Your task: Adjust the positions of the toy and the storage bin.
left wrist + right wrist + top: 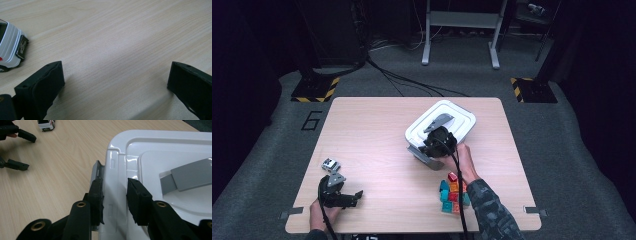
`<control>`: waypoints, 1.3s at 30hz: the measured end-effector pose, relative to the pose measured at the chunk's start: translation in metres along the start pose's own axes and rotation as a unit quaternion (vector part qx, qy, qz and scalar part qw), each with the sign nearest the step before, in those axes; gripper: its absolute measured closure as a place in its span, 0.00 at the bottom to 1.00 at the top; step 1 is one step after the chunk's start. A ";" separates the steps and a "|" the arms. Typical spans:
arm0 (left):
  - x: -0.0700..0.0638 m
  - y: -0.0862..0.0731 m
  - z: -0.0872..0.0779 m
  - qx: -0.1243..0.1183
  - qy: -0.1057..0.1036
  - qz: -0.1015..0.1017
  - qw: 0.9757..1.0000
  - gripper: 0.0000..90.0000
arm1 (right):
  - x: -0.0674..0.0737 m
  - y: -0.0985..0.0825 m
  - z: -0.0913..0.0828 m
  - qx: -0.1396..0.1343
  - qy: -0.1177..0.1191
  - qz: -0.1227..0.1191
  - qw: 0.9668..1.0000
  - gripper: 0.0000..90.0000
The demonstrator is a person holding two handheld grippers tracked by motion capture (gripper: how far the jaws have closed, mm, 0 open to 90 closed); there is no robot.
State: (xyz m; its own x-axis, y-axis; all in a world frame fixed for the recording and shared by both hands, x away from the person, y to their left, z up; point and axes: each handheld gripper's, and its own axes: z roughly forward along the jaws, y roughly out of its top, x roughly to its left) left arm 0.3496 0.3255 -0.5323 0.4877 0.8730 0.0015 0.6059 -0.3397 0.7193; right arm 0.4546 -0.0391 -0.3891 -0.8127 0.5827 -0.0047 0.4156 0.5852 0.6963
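- Right gripper (pixel 115 200): jaws clenched on the near rim of the white box lid (pixel 160 152), which sits right of centre on the table (pixel 377 130)
- Left gripper (pixel 115 82): jaws released, empty, at the near left edge, near the white toy car (pixel 10 47)

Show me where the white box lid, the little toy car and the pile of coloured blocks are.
white box lid (pixel 160 147), right gripper view, on its glossy top near the far rim.
toy car (pixel 330 164), high view, on its roof.
coloured blocks (pixel 453 196), high view, on the middle of the pile.
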 end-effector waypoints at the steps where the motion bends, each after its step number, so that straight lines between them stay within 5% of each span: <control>1: 0.000 0.000 0.000 0.000 0.000 0.000 1.000 0.01 | -0.001 -0.001 0.000 -0.002 -0.001 0.008 1.000 0.68; 6: 0.000 0.000 0.000 0.000 0.000 0.000 1.000 0.01 | -0.006 -0.004 -0.006 -0.010 -0.004 0.024 1.000 0.66; 13: 0.000 0.000 0.000 0.000 0.000 0.000 1.000 0.01 | -0.022 -0.007 -0.017 -0.020 -0.055 0.057 0.997 0.65; 18: 0.000 0.000 0.000 0.000 0.000 0.000 1.000 0.01 | -0.033 -0.005 -0.012 -0.024 -0.061 0.072 0.995 0.63; 32: 0.001 0.000 0.000 0.001 0.003 -0.007 1.000 0.01 | -0.045 0.000 0.003 -0.039 -0.040 0.109 0.993 0.66; 39: 0.001 0.000 0.000 0.001 0.005 -0.007 1.000 0.01 | -0.045 -0.003 0.001 -0.040 -0.018 0.095 0.995 0.67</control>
State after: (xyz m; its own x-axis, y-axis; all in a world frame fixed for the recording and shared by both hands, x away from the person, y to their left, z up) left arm 0.3500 0.3264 -0.5320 0.4734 0.8809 -0.0022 0.6145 -0.3285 0.7173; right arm 0.4903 -0.0668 -0.3913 -0.7072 0.6988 0.1075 0.5249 0.4170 0.7420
